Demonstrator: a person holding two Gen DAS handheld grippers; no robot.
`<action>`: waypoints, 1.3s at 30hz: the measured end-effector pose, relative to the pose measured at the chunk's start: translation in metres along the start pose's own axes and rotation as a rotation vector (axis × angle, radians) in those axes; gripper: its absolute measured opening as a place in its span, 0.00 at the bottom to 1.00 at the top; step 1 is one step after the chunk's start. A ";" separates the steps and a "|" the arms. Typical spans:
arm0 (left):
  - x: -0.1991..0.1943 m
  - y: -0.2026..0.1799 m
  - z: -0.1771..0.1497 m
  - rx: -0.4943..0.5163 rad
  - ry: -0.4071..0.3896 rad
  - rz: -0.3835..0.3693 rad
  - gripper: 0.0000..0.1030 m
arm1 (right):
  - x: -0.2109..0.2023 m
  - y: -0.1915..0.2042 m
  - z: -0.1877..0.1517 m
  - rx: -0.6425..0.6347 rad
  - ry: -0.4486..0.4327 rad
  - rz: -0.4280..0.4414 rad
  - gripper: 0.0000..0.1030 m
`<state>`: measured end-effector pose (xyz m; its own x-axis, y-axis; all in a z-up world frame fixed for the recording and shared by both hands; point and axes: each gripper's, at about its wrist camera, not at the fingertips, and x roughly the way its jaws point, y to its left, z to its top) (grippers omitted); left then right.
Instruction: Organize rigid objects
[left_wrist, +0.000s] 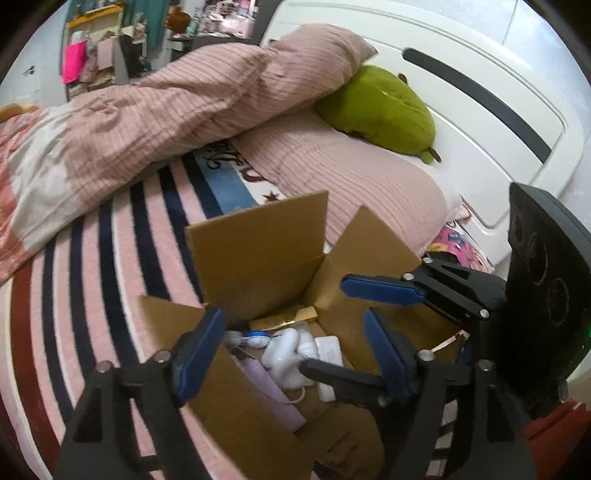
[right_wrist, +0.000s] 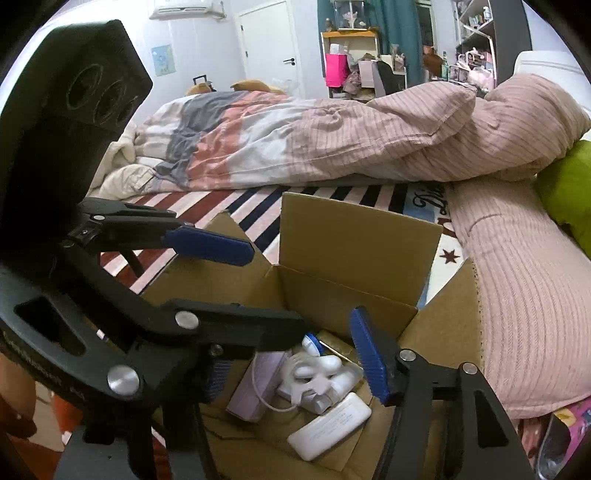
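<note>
An open cardboard box (left_wrist: 258, 251) stands on the striped bed; it also shows in the right wrist view (right_wrist: 354, 240). Inside lie a white plastic figure (right_wrist: 317, 373), a white flat case (right_wrist: 328, 424), a lilac box (right_wrist: 258, 384) with a white cord, and a blue-and-white small item (left_wrist: 256, 338). My left gripper (left_wrist: 291, 354) is open and empty above the box's near edge. My right gripper (right_wrist: 295, 369) is open and empty over the box; it also shows in the left wrist view (left_wrist: 347, 328), close to the left gripper.
A pink ribbed duvet (left_wrist: 166, 122) is heaped across the bed behind the box. A pink pillow (right_wrist: 517, 295) and a green plush (left_wrist: 380, 107) lie by the white headboard (left_wrist: 480, 92). Cluttered shelves (right_wrist: 354, 59) stand far off.
</note>
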<state>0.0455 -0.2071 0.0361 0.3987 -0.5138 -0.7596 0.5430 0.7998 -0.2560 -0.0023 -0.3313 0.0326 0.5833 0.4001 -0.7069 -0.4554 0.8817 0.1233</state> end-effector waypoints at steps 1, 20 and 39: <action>-0.005 0.002 -0.001 -0.003 -0.018 0.015 0.79 | -0.002 0.003 -0.001 -0.004 -0.005 0.000 0.65; -0.123 0.053 -0.067 -0.208 -0.310 0.421 0.90 | -0.042 0.047 0.013 -0.057 -0.232 -0.015 1.00; -0.127 0.057 -0.076 -0.221 -0.316 0.483 0.90 | -0.034 0.050 0.013 -0.058 -0.209 0.009 1.00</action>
<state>-0.0303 -0.0726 0.0720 0.7791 -0.1178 -0.6157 0.0939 0.9930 -0.0711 -0.0363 -0.2976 0.0718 0.7032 0.4563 -0.5452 -0.4957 0.8644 0.0841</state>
